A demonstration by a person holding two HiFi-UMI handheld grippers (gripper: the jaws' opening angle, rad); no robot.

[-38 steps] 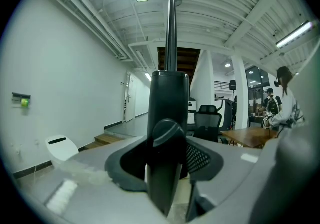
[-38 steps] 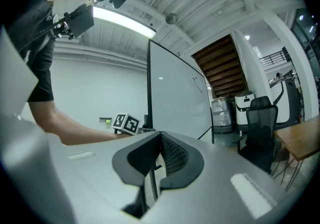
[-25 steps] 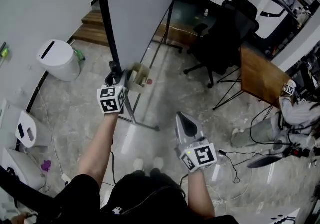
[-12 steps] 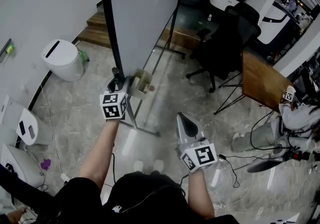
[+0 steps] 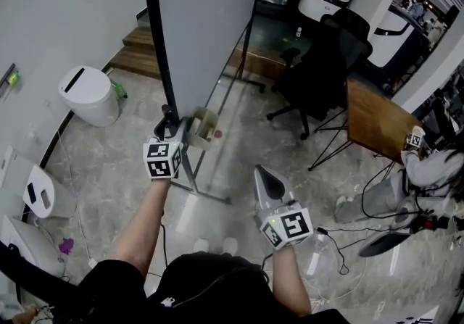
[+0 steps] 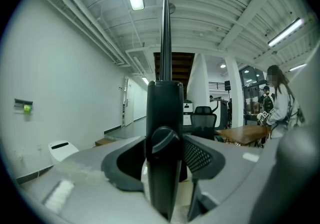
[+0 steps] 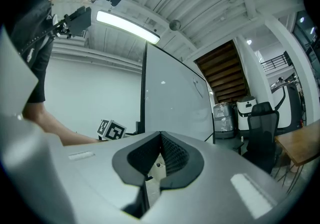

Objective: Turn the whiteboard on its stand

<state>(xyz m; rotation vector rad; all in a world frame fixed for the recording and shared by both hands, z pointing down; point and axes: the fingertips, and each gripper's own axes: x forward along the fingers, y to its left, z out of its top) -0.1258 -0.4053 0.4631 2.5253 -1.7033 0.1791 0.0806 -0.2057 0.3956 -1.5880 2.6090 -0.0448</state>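
The whiteboard (image 5: 206, 18) stands upright on its stand, nearly edge-on to me, with a black frame edge (image 5: 158, 40) on the near side. My left gripper (image 5: 174, 123) reaches that edge low down. In the left gripper view the black frame post (image 6: 164, 118) and its knob (image 6: 162, 140) stand between the jaws. The jaws have just been opening and a gap shows beside the post. My right gripper (image 5: 265, 179) hangs free over the floor to the right, with its jaws together and nothing in them. From it the board (image 7: 175, 97) shows ahead.
The stand's foot (image 5: 206, 188) runs across the floor under the board. A white bin (image 5: 88, 95) is at left. A black office chair (image 5: 319, 76) and a wooden table (image 5: 373, 119) stand at right. A person (image 5: 428, 163) sits at the far right, with cables on the floor.
Both grippers keep their places. The head view has shifted slightly. The board stands at the same angle.
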